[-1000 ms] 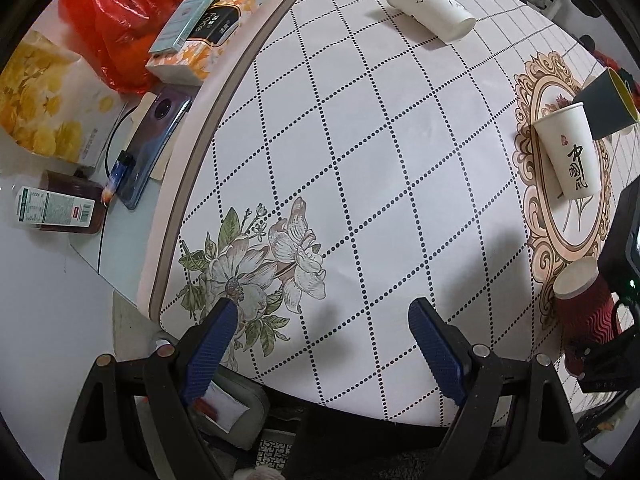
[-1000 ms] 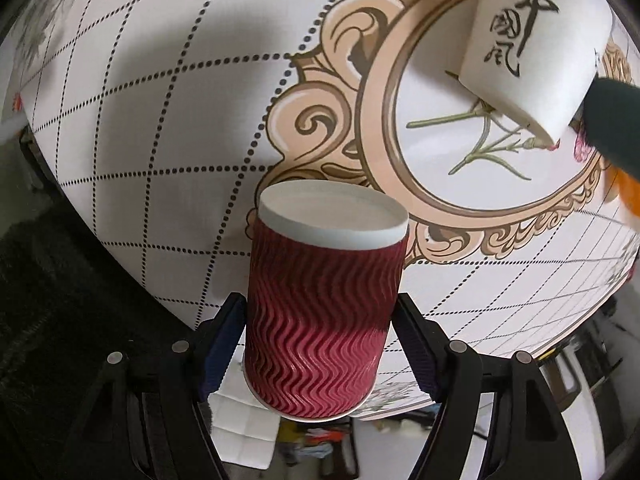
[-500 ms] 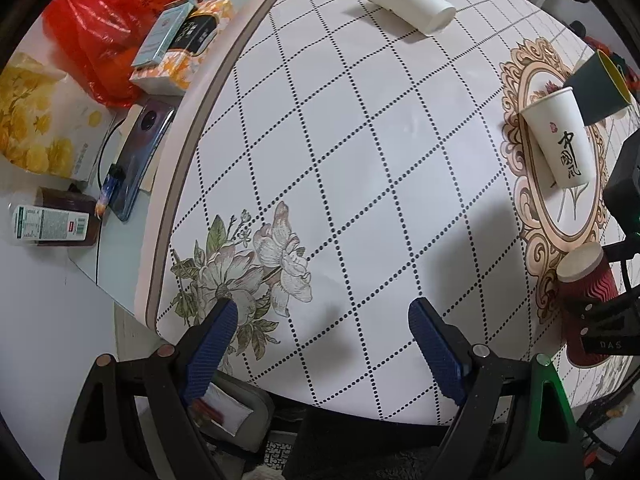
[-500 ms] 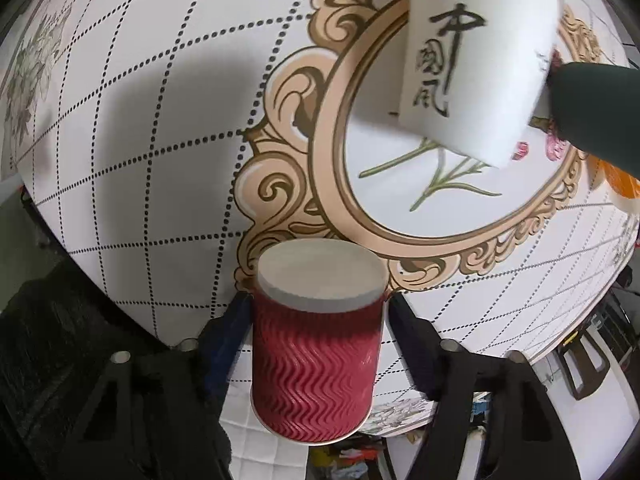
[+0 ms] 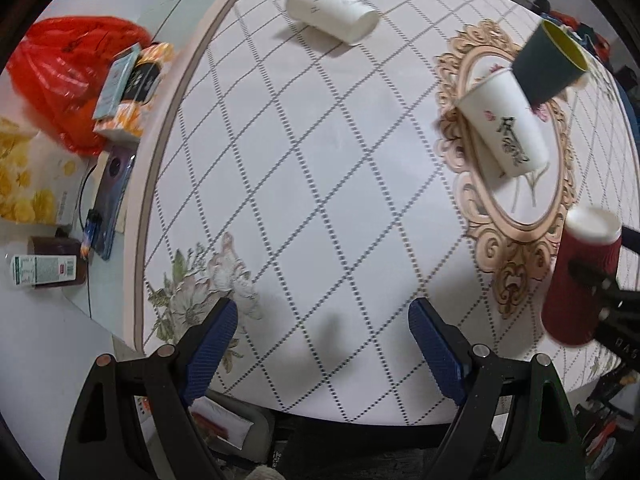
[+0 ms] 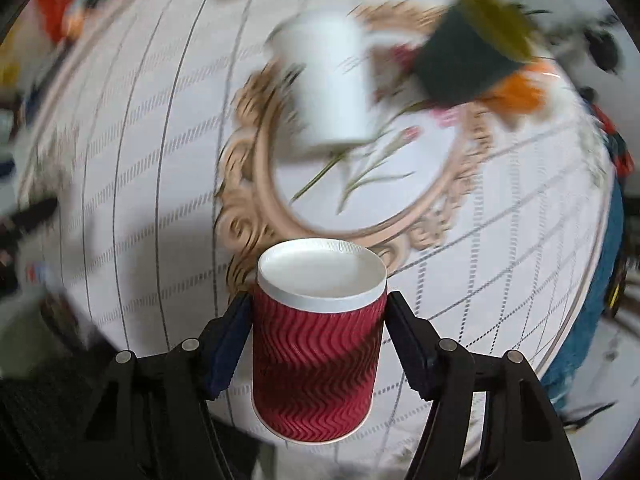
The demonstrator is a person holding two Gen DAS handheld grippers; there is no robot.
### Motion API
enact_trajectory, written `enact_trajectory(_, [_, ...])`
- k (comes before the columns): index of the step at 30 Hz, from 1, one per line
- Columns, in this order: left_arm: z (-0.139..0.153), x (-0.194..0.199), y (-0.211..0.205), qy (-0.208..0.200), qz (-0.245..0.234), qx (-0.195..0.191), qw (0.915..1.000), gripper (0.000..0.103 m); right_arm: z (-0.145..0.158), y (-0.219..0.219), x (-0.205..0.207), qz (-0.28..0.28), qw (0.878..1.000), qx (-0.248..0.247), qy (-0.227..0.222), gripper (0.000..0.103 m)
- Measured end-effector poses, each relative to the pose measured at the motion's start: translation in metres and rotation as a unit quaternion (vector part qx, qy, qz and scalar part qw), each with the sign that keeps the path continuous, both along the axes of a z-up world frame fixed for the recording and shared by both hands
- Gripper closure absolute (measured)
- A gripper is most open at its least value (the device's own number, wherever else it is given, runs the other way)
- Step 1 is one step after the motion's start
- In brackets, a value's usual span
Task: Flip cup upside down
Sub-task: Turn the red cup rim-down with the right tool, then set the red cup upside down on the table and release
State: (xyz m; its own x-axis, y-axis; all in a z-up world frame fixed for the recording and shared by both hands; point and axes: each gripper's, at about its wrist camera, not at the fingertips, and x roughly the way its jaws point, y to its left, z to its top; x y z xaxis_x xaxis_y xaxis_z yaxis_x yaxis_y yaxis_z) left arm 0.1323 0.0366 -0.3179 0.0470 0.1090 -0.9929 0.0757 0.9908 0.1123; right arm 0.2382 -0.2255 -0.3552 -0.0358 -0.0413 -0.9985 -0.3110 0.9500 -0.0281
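My right gripper (image 6: 318,334) is shut on a red ripple paper cup (image 6: 316,364), held above the near table edge with its white flat end toward the camera. The same cup (image 5: 580,276) shows at the right of the left wrist view, tilted, with the right gripper's black frame (image 5: 612,304) around it. My left gripper (image 5: 322,340) is open and empty over the patterned tablecloth (image 5: 304,168) near the front edge.
A white cup with black calligraphy (image 5: 506,128) lies on its side on the ornate oval print, touching a dark green cup (image 5: 550,62). Another white cup (image 5: 332,10) lies at the far side. A red bag (image 5: 64,76), boxes, a phone (image 5: 112,196) and a bottle sit at left.
My right gripper has lifted the red cup higher and swung it, with the view blurring. The left gripper has drawn back a little and stays open.
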Motion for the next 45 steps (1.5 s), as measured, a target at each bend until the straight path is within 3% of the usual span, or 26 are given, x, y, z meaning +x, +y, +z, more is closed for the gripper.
enact_trajectory(3, [0.0, 0.002, -0.01, 0.001, -0.009, -0.002, 1.0, 0.015, 0.021, -0.035, -0.01, -0.062, 0.993, 0.023, -0.103, 0.033])
enact_trajectory(5, [-0.001, 0.003, -0.017, 0.002, -0.015, -0.003, 0.9999, 0.016, 0.04, -0.012, -0.015, -0.09, 0.984, 0.025, -0.149, 0.033])
enact_trajectory(8, [-0.003, 0.006, -0.027, 0.002, -0.026, -0.001, 0.9997, 0.016, 0.039, -0.014, -0.027, -0.133, 0.963, 0.033, -0.23, 0.033])
enact_trajectory(10, [-0.003, 0.006, -0.034, -0.001, -0.033, -0.001, 0.9995, 0.016, 0.047, -0.007, -0.038, -0.15, 0.955, 0.037, -0.253, 0.033])
enact_trajectory(15, [-0.004, 0.004, -0.047, -0.004, -0.052, -0.003, 0.9986, 0.016, 0.033, 0.003, -0.059, -0.155, 0.941, 0.04, -0.297, 0.033])
enact_trajectory(25, [0.0, -0.004, -0.059, -0.02, -0.076, -0.016, 0.9967, 0.015, 0.032, 0.011, -0.079, -0.153, 0.947, 0.031, -0.28, 0.032])
enact_trajectory(26, [0.001, -0.004, -0.06, -0.021, -0.078, -0.017, 0.9966, 0.014, 0.032, 0.012, -0.08, -0.151, 0.949, 0.031, -0.277, 0.032])
enact_trajectory(27, [0.001, -0.005, -0.062, -0.024, -0.081, -0.018, 0.9963, 0.003, 0.032, 0.013, -0.082, -0.147, 0.95, 0.028, -0.274, 0.032])
enact_trajectory(33, [0.008, -0.01, -0.069, -0.037, -0.096, -0.019, 0.9945, 0.002, 0.032, 0.015, -0.093, -0.152, 0.955, 0.022, -0.255, 0.032])
enact_trajectory(40, [0.03, -0.025, -0.078, -0.06, -0.105, -0.024, 0.9924, 0.002, 0.046, 0.001, -0.115, -0.212, 0.95, 0.041, -0.226, 0.008])
enact_trajectory(45, [0.058, -0.044, -0.088, -0.088, -0.109, -0.027, 0.9898, 0.002, 0.073, -0.022, -0.138, -0.27, 0.941, 0.022, -0.204, 0.006])
